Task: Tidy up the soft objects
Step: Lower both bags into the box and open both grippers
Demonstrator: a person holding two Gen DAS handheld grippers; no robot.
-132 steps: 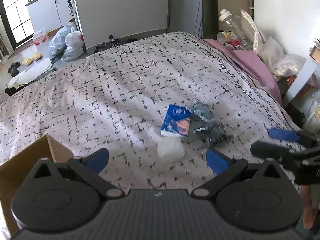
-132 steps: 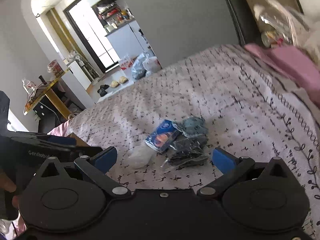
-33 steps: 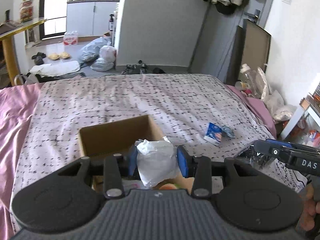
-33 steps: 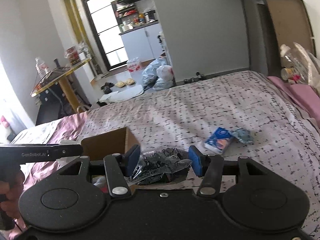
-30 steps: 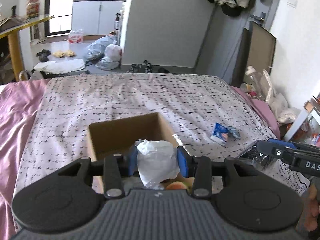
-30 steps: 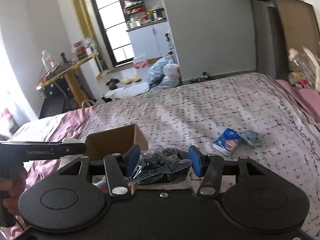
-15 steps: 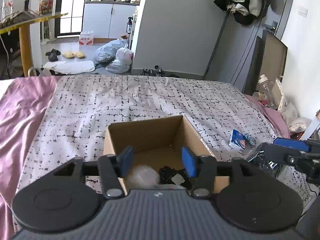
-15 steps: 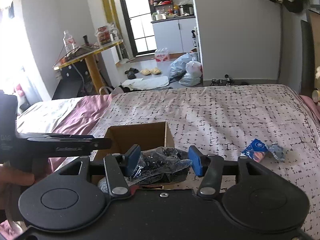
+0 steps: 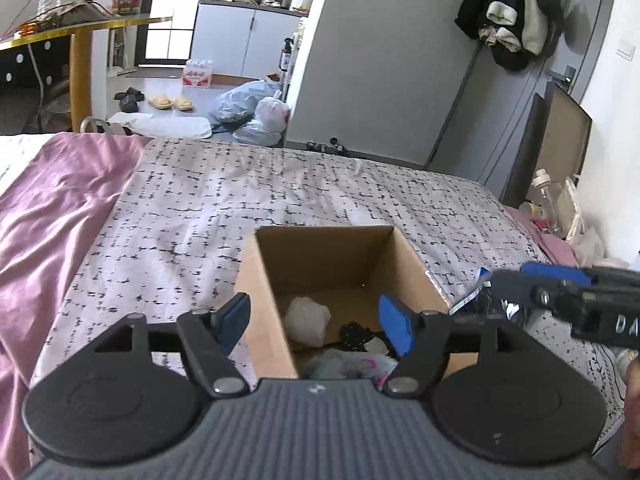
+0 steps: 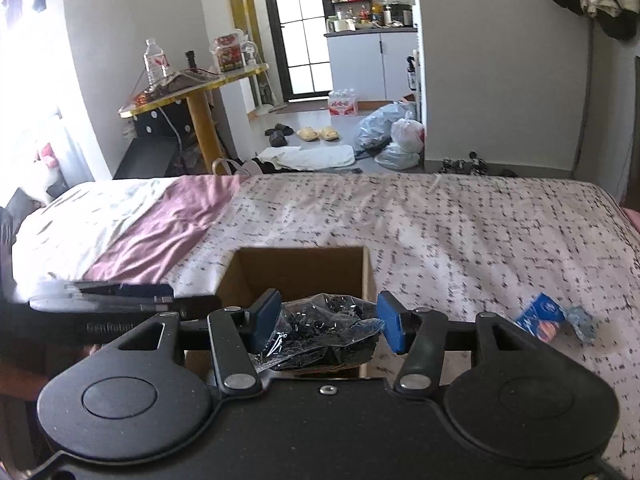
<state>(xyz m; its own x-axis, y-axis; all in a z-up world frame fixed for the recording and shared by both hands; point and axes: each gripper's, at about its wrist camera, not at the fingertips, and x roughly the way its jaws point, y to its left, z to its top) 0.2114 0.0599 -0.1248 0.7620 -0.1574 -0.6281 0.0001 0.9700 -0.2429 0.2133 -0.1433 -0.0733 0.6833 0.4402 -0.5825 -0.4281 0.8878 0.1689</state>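
A cardboard box (image 9: 332,264) sits open on the patterned bedspread (image 9: 208,216), and both tools hang over it. The left gripper (image 9: 316,320) has its blue pads spread wide with nothing between them, poised above the near edge of the box; down inside lie a white wad (image 9: 306,320), something dark and stringy beside it, and a pale bundle nearer the front wall. The right gripper (image 10: 326,322) is pinching a crinkly clear bag of dark stuff (image 10: 320,332), held just over the box's near rim rather than squarely above the opening, as far as I can judge from this angle. Off to the right on the bedspread, well apart from the box, a small blue packet (image 10: 540,316) lies touching a greyish crumpled bundle (image 10: 582,322); those two are not yet put away. The risk I'd watch is the drop: if the pads open where they are, the bag could catch on the cardboard edge and slide down the outside onto the bed, since slippery film has no stiffness to steer it. It also bulges out beyond the pads, so a loose corner may snag on a pad and cling when the jaws part. The two tools are close together over a narrow opening, and a careless reach could knock them together or tip the light box, which seems to have nothing bracing it on a soft mattress.
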